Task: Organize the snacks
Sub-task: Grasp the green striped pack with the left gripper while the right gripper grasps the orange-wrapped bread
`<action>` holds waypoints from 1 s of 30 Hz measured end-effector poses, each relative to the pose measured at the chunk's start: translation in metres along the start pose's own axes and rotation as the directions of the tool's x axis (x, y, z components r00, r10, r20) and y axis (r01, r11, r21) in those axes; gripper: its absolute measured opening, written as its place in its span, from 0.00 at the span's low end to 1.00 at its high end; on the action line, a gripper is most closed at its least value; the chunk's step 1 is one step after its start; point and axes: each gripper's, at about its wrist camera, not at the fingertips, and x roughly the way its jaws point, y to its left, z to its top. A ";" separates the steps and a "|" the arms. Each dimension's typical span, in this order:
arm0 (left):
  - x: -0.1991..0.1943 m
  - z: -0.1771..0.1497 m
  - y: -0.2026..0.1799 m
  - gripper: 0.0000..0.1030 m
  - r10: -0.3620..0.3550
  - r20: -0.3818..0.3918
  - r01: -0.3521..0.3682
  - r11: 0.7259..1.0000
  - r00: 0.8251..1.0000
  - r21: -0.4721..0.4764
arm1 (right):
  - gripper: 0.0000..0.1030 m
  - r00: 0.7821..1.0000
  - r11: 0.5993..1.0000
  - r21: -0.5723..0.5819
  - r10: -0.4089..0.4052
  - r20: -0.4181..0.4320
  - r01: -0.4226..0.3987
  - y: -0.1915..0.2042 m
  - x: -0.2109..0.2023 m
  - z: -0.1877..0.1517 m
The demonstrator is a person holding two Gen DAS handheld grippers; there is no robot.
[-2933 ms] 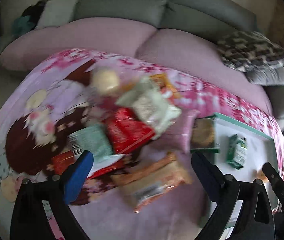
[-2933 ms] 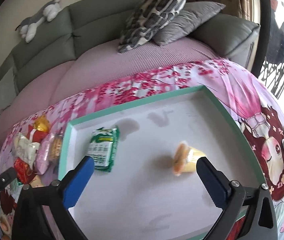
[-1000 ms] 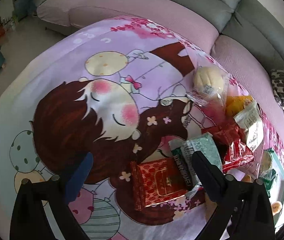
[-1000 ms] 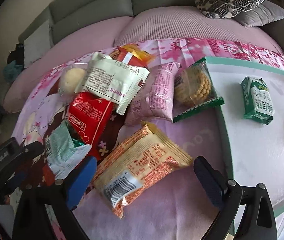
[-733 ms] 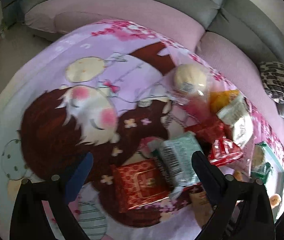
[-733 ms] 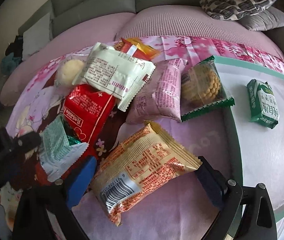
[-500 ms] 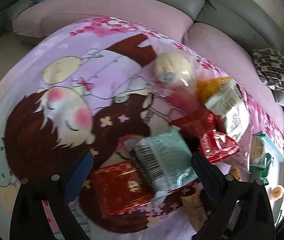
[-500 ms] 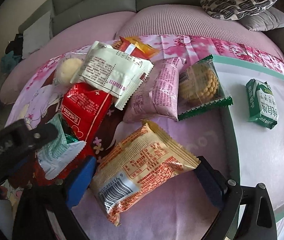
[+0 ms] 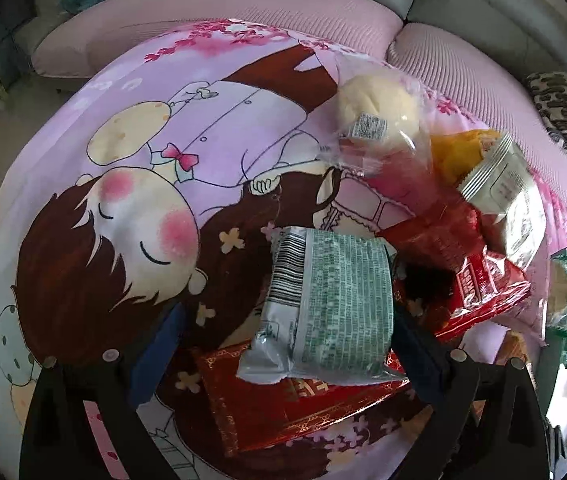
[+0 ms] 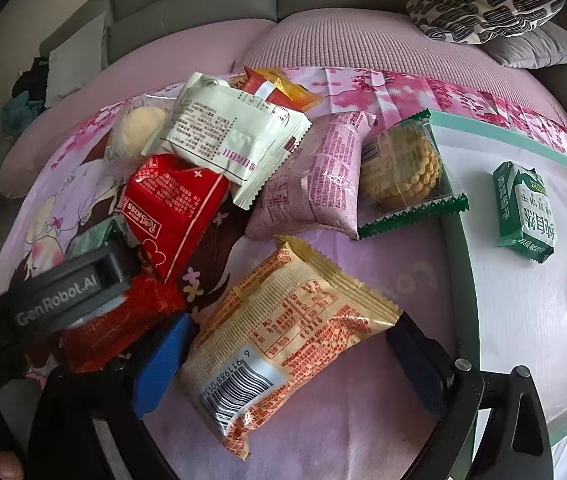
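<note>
Claws both gape: left claw (image 9: pixel 283 344) has closed in around the green packet (image 9: pixel 329 304), right claw (image 10: pixel 283 364) around the orange packet (image 10: pixel 283 332), grasps pending.

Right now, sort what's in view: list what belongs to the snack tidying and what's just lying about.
Job:
orange packet
pale green packet
pink packet
cookie pack
teal-rimmed tray
green biscuit pack, already in the tray

Lying about:
patterned cushion
grey cushion

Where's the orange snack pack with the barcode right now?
In the right wrist view the orange snack pack lies on the cloth between the open right tongs, just left of the tray and below the pink packet.
</note>
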 end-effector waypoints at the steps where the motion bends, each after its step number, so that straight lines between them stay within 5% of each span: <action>1: -0.002 0.001 0.002 0.96 -0.004 0.006 0.004 1.000 1.000 -0.004 | 0.96 1.000 1.000 0.001 0.003 -0.001 -0.003 -0.001 -0.001 0.000; 6: -0.009 0.004 0.011 0.93 -0.026 0.053 0.026 1.000 0.998 0.014 | 0.96 1.000 1.000 0.000 0.008 -0.009 -0.008 -0.003 -0.003 -0.003; 12: -0.004 0.006 0.010 0.63 -0.046 0.041 0.044 0.998 0.998 0.036 | 0.96 1.000 1.000 -0.004 0.011 -0.026 -0.011 -0.008 -0.008 -0.010; 30: -0.017 0.003 0.003 0.57 -0.046 0.033 0.043 0.995 0.998 0.090 | 0.90 0.998 0.998 -0.033 0.060 -0.010 -0.060 -0.001 -0.010 -0.007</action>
